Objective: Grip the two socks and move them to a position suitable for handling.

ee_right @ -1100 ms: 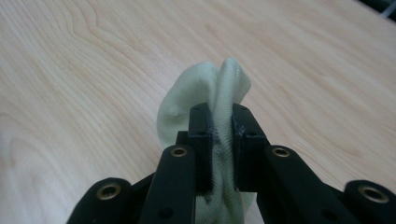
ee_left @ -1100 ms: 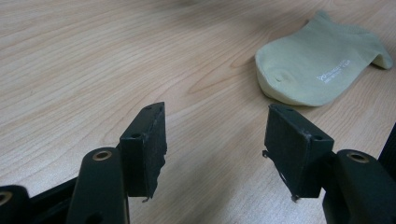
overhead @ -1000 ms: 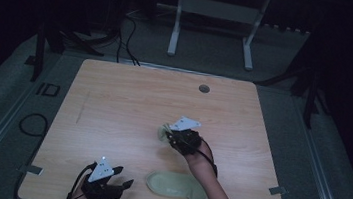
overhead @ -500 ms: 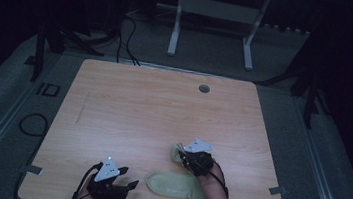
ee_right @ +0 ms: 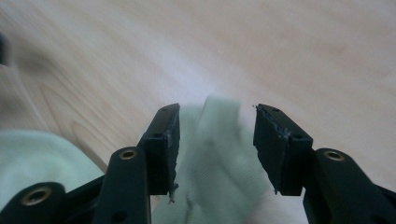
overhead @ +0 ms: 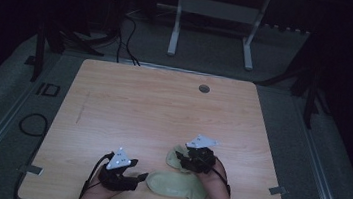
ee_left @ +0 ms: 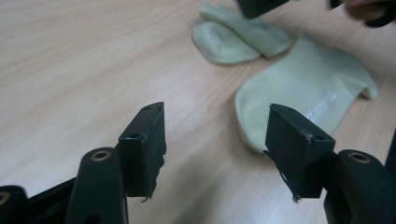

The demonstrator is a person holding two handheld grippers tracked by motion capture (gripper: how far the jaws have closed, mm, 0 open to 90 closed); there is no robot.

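A: Right gripper (overhead: 189,157) has come back toward us, jaws apart over the folded sock (ee_right: 212,172).
B: Left gripper (overhead: 141,177) open beside the flat sock (ee_left: 303,100). We lower squarely, pinch 1 layer.

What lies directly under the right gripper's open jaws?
A folded pale green sock lies on the wooden table beneath the right gripper, between its spread jaws. The gripper body covers the sock's nearer part. A second pale green sock lies flat beside it.
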